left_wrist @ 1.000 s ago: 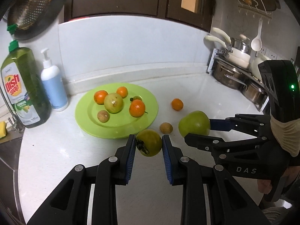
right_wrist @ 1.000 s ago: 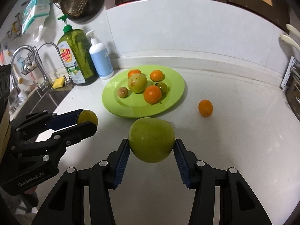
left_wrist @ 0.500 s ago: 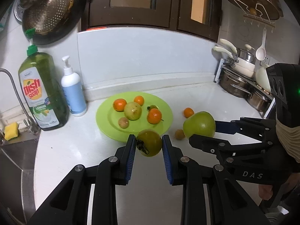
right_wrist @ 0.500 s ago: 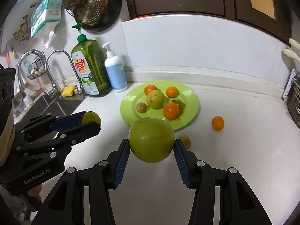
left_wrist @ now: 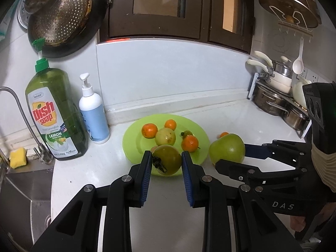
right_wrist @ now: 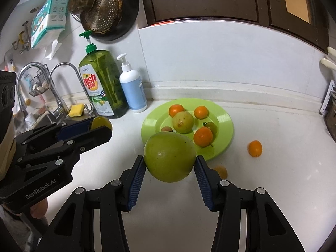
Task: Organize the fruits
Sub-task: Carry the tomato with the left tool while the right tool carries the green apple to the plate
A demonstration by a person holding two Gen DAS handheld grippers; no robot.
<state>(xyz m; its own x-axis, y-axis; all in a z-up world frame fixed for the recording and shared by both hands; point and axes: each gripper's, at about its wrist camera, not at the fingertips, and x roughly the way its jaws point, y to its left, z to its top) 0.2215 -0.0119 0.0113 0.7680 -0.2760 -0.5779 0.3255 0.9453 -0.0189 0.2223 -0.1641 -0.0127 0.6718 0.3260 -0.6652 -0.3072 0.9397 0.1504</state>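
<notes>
The right gripper point(right_wrist: 170, 169) clamps a large green fruit point(right_wrist: 170, 156) above the tabletop point(right_wrist: 273, 189), near the green plate point(right_wrist: 225, 138); a small orange point(right_wrist: 255, 148) lies right.

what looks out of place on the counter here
Two small fruits lie loose on the counter instead of on the plate: an orange one to the plate's right and a brownish one in front of it, partly hidden behind the right gripper. Nothing looks spilled or damaged.

A tall green bottle of dish soap point(left_wrist: 55, 113) is seen beside a white-and-blue pump bottle point(left_wrist: 93, 113). A perforated metal colander point(left_wrist: 61, 14) is hung above. Steel pots point(left_wrist: 273, 100) are stacked at the right.
</notes>
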